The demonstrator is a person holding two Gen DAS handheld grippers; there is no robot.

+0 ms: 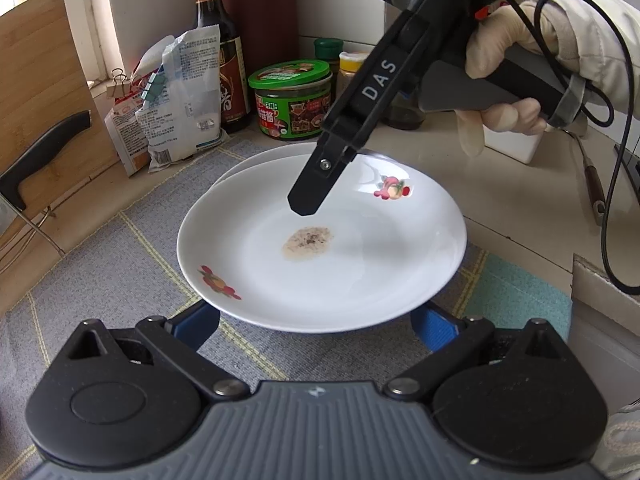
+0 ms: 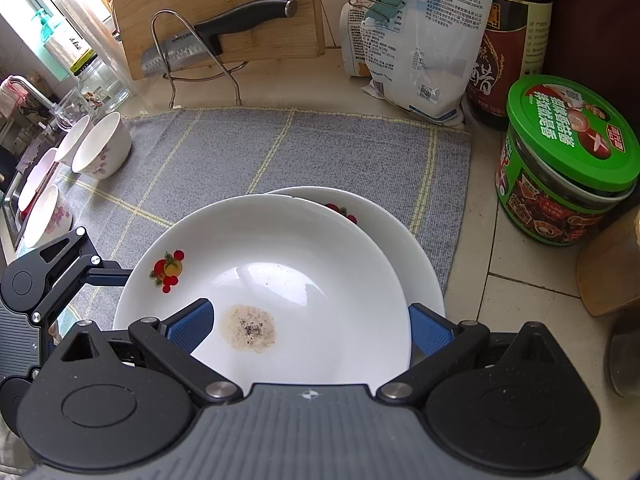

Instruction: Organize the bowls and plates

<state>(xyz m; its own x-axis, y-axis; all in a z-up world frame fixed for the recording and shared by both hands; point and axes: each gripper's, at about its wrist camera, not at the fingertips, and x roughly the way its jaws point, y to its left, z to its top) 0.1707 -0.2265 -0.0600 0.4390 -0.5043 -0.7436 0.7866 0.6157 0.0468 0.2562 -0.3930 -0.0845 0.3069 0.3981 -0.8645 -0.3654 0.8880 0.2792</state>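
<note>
A second plate (image 2: 384,224) is largely hidden beneath the soiled top plate (image 2: 280,264). "DAS" is read on the right gripper (image 2: 308,328), spread around its rim; the left gripper (image 1: 316,324) is open too.

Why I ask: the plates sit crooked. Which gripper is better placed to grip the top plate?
Probably right: the right gripper straddles the top plate's rim, one finger over it, one outside. The left gripper's fingers both reach under its edge.

White letters "DAS" on the black arm of the right tongs (image 1: 304,204), other labels unreadable
</note>
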